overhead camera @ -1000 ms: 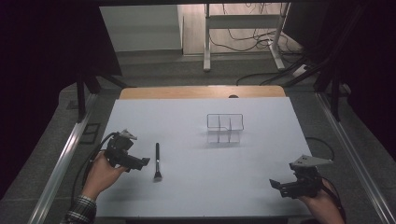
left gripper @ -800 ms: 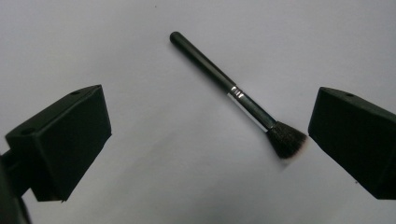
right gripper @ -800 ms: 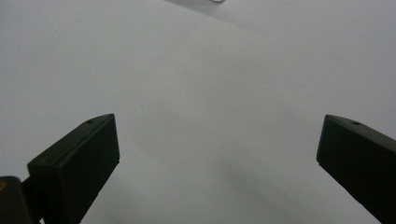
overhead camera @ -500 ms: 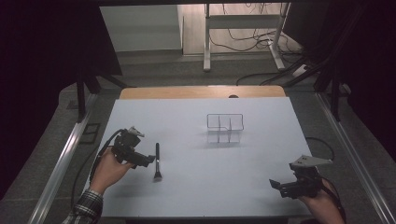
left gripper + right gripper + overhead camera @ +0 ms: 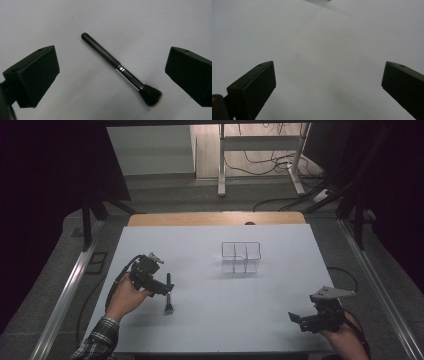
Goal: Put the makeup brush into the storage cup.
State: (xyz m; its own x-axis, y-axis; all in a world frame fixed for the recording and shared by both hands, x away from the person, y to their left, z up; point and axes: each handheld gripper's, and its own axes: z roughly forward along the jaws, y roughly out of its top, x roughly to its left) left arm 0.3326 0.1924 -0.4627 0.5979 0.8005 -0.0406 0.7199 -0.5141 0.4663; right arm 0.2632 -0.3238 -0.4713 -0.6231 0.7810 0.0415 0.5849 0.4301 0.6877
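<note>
On the wide white tabletop (image 5: 215,270), the left gripper (image 5: 161,288) is hovering, jaws spread wide, over the slim black makeup brush with a silver ferrule (image 5: 120,68). I judge the jaws should be closing across the plain handle, clear of the bristles. The left gripper view is showing the brush's slant; the high view is showing the clear wire organiser (image 5: 241,257) and the idle, open right gripper (image 5: 296,319).

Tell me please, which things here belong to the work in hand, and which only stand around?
Part of the work:
- left gripper, jaws open over the brush
- makeup brush, lying flat on the white table

Only standing around:
- clear divided organizer
- right gripper, open, resting near the table's corner
</note>
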